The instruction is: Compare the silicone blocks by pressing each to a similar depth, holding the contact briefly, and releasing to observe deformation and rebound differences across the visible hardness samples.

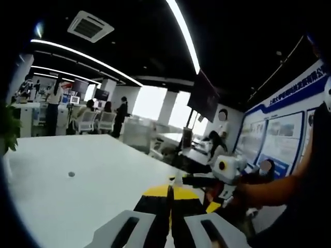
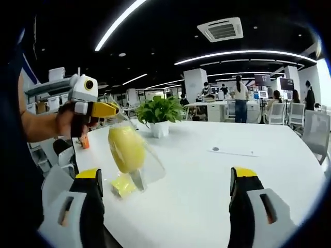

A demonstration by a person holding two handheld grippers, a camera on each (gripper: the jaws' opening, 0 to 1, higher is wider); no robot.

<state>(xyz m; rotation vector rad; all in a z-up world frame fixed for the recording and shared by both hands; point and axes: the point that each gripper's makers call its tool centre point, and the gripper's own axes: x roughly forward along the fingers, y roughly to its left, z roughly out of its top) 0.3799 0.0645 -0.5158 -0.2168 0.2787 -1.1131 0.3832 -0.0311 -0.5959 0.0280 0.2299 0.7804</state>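
Jaws of the right gripper (image 2: 168, 194) stand wide apart in the right gripper view, one black yellow-tipped finger at each lower corner with nothing between them but the bare white table (image 2: 207, 175); jaws of the left gripper (image 1: 170, 201) sit close together in the left gripper view, their yellow tips almost meeting with only a thin slit between, and whether anything is pinched there I cannot tell.

Seen from the right gripper view, the left gripper (image 2: 106, 109) comes in from the left, held by a hand (image 2: 70, 121); a yellow silicone block (image 2: 125, 148) inside a clear plastic bag (image 2: 147, 165) hangs just below its yellow tip, lifted off the table and tilted; a smaller yellow block (image 2: 123, 184) lies on the table just beneath it, near the right gripper's left finger; a potted plant (image 2: 159, 116) stands further back on the table.

Seen from the left gripper view, the right gripper (image 1: 227, 173) shows at the right, held by a hand (image 1: 248, 194) beside a dark sleeve (image 1: 310, 170); a blue-and-white poster wall (image 1: 279, 134) stands behind it; people and chairs fill the far office under long ceiling light strips (image 1: 183, 31).
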